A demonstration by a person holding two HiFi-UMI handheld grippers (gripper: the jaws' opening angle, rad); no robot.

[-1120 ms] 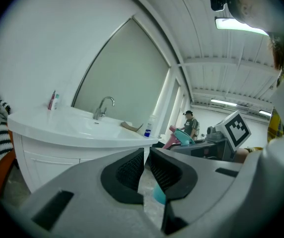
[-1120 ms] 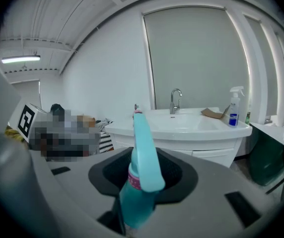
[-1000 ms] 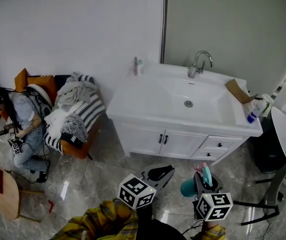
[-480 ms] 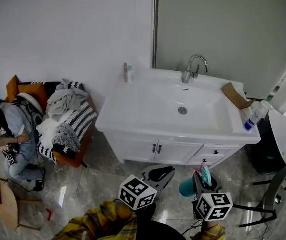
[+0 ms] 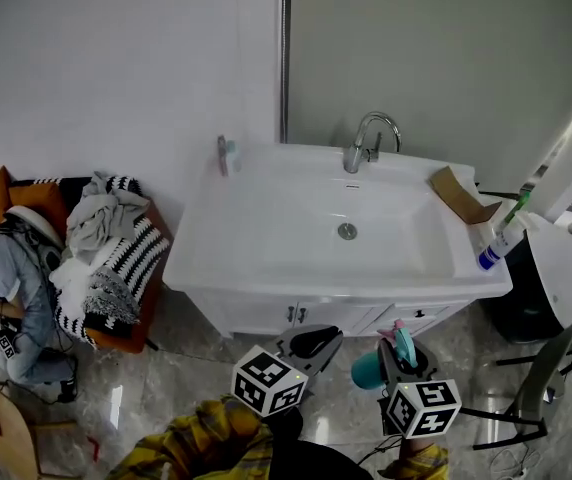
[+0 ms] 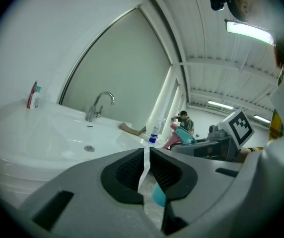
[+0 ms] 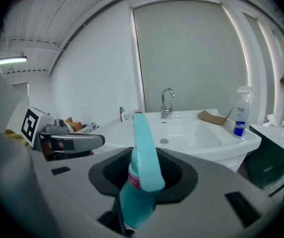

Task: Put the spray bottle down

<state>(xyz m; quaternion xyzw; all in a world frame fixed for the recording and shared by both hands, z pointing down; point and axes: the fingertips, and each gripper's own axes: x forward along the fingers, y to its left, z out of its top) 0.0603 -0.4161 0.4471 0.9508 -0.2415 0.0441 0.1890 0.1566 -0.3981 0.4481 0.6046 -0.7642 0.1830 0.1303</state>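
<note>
A teal spray bottle (image 5: 372, 370) with a teal and pink trigger head (image 7: 143, 157) sits upright between the jaws of my right gripper (image 5: 398, 354), which is shut on its neck (image 7: 133, 178). The bottle hangs over the floor just in front of the white sink vanity (image 5: 266, 268). My left gripper (image 5: 316, 346) is beside it on the left, its jaws (image 6: 146, 170) closed to a thin slit with nothing held. In the left gripper view the bottle (image 6: 182, 135) and the right gripper (image 6: 206, 145) show at the right.
On the vanity stand a faucet (image 5: 366, 140), a cardboard piece (image 5: 456, 192), a white bottle with a blue label (image 5: 494, 244) at the right corner and small tubes (image 5: 224, 154) at the back left. A clothes-piled chair (image 5: 106, 258) and a seated person (image 5: 11, 268) are left; a dark bin (image 5: 551, 283) right.
The vanity has come nearer and slid left and down in the head view as both grippers advanced toward it. The right gripper's hold on the bottle is unchanged.
</note>
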